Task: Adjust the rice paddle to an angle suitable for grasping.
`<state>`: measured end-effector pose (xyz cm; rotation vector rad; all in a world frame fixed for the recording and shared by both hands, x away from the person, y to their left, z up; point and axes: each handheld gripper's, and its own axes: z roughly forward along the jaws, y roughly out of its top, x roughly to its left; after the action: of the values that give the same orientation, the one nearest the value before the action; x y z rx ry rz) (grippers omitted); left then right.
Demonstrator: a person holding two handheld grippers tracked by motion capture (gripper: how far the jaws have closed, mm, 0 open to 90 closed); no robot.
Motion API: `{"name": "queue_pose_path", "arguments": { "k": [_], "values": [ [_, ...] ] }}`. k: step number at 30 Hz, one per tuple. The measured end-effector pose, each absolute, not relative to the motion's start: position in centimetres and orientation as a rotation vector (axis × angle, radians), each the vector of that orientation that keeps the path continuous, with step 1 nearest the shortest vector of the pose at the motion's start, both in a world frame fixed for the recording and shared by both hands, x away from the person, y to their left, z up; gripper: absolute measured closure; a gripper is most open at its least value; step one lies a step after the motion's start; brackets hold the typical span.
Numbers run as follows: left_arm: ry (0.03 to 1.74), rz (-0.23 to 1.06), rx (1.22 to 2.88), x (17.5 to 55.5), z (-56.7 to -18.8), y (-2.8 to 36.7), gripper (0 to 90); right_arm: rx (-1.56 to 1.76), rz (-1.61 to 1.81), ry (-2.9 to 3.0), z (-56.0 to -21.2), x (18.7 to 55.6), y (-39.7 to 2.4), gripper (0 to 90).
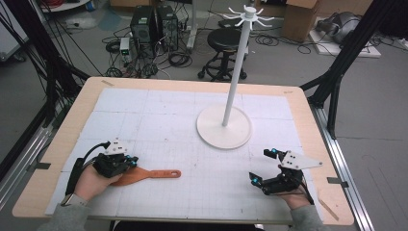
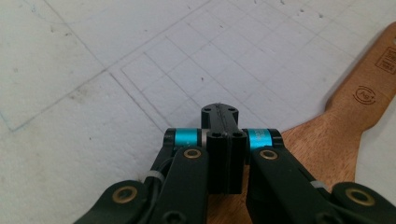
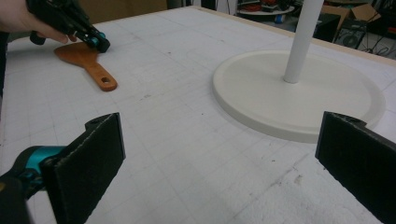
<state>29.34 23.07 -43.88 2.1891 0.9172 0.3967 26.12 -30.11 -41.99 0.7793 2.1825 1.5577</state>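
A wooden spatula [image 1: 149,174] lies flat on the white gridded mat, blade to the left, handle with a hole pointing right. My left gripper [image 1: 133,160] is over the blade's near end, its jaws shut together with nothing between them. In the left gripper view the closed gripper [image 2: 219,116] points across the mat, and the spatula [image 2: 336,135] lies just to its right and beneath it. My right gripper [image 1: 260,166] rests at the front right of the mat, jaws wide open and empty. In its own view the gripper [image 3: 224,158] faces the spatula [image 3: 88,63] and the left gripper [image 3: 100,42] far off.
A white hook stand rises from a round base [image 1: 240,137] at the middle back of the mat, its pole [image 1: 236,72] topped by radiating hooks. The wooden table edge [image 1: 62,144] frames the mat. Beyond the table are a stool [image 1: 223,41], computers and cables.
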Motion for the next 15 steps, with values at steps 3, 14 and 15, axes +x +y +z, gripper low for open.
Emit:
{"name": "queue_pose_path", "arguments": {
  "k": [3, 14, 15],
  "values": [
    [0.91, 0.385, 2.2, 28.5, -43.8, 23.2, 89.9, 0.779, 1.562, 2.18, -42.0, 26.1, -30.2, 0.0],
    [0.916, 0.497, 2.247, 25.8, -43.6, 21.9, 89.9, 0.77, 1.55, 2.198, -42.0, 26.2, -30.0, 0.0],
    [0.917, 0.484, 2.237, 25.7, -43.7, 22.0, 89.9, 0.77, 1.551, 2.197, -42.0, 26.2, -30.0, 0.0]
  ]
}}
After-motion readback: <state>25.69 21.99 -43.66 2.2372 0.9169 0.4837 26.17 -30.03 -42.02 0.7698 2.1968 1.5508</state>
